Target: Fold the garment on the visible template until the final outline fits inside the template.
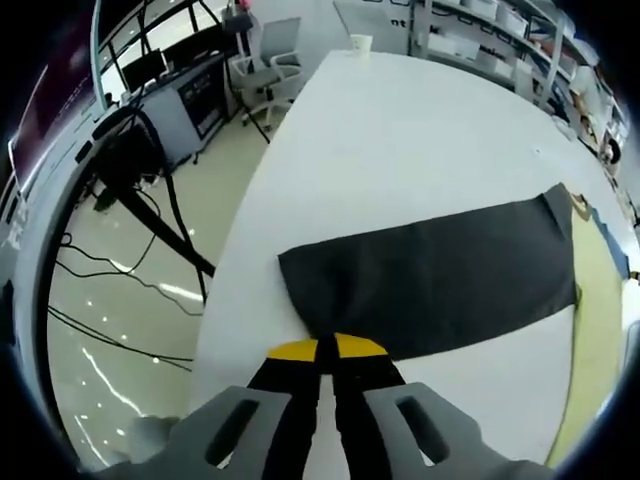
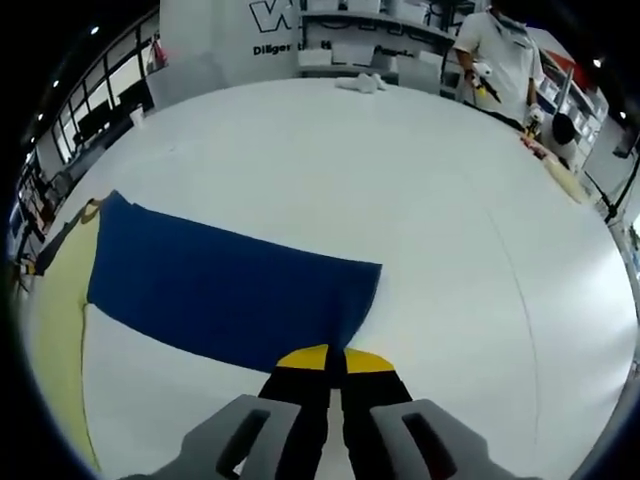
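Note:
The garment (image 1: 440, 275) lies as a long folded strip on the white table (image 1: 400, 130); it looks near black in the left gripper view. One end of it reaches the pale yellow template (image 1: 595, 300) at the right. My left gripper (image 1: 327, 345), yellow-tipped, is shut on the strip's near edge at its end. In the right gripper view the same garment (image 2: 230, 285) reads blue, its far end by the yellow template (image 2: 55, 300) at the left. There my right gripper (image 2: 335, 355) is shut on the near edge beside a corner.
The table's edge (image 1: 235, 240) runs close on the left, with floor, cables (image 1: 110, 270) and an office chair (image 1: 268, 70) beyond. A paper cup (image 1: 361, 42) stands at the far end. A person (image 2: 500, 50) stands past the table; white items (image 2: 360, 83) lie there.

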Demonstrator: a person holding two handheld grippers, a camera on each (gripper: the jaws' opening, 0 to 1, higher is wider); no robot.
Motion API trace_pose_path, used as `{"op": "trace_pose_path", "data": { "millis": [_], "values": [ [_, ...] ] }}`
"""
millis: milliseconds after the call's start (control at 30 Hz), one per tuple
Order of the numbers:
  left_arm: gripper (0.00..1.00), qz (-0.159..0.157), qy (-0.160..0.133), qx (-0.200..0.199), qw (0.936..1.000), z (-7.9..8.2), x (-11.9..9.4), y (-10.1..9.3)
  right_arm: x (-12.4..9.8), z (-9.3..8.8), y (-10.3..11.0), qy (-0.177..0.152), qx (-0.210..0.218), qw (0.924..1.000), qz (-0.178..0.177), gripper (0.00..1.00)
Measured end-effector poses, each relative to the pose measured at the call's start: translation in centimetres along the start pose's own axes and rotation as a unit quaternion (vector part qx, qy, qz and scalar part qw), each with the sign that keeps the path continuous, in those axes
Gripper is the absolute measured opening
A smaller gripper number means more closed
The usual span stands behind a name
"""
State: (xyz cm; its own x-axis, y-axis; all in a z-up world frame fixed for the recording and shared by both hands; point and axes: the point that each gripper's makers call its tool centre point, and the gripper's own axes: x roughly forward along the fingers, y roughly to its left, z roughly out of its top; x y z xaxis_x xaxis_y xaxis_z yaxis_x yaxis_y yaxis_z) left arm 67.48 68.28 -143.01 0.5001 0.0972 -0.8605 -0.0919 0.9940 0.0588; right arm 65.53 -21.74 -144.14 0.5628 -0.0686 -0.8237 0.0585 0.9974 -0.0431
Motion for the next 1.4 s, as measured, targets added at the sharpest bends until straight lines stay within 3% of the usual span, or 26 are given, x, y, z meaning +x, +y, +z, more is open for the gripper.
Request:
{"op": "trace_pose_path", "data": {
  "millis": [233,500,633,800,933,967,1033,1167,1400],
  "values": [
    [0.07,-0.004,0.007,-0.010,0.9999,-0.6,-0.2,-0.3,-0.3,-0.6,-0.3,0.012,0.004,0.9999,-0.006,0.00],
    [0.08,-0.010,0.014,0.006,0.9998,-0.9,-0.1,-0.1,-0.9,-1.3,-0.6,0.020,0.016,0.9996,-0.006,0.00],
    [0.20,0.010,0.013,0.011,0.9998,-0.7,-0.1,1.1,-1.4,-1.0,-1.8,0.008,0.026,0.9994,-0.020,0.04],
    [0.22,0.021,0.010,0.012,0.9997,-0.6,-0.1,1.8,-1.9,-1.2,-3.2,0.008,0.036,0.9989,-0.031,0.04],
    [0.25,0.032,0.002,0.011,0.9994,-0.3,-0.4,2.5,-1.8,-1.3,-3.1,-0.002,0.049,0.9986,-0.021,0.07],
    [0.25,0.033,0.002,0.011,0.9994,-0.3,-0.5,2.5,-1.7,-0.8,-2.7,-0.019,0.055,0.9983,-0.010,0.08],
    [0.24,0.035,0.004,0.014,0.9993,-0.4,-0.6,2.6,-1.5,-1.1,-2.0,-0.006,0.045,0.9990,-0.001,0.11],
    [0.24,0.038,0.000,0.013,0.9992,-0.2,-0.9,2.5,-1.0,-2.0,-1.2,0.014,0.023,0.9996,0.008,0.06],
    [0.25,0.040,-0.011,0.014,0.9990,0.3,-1.5,2.6,-1.1,-1.8,-1.6,0.008,0.034,0.9994,0.003,0.00]
  ]
}}
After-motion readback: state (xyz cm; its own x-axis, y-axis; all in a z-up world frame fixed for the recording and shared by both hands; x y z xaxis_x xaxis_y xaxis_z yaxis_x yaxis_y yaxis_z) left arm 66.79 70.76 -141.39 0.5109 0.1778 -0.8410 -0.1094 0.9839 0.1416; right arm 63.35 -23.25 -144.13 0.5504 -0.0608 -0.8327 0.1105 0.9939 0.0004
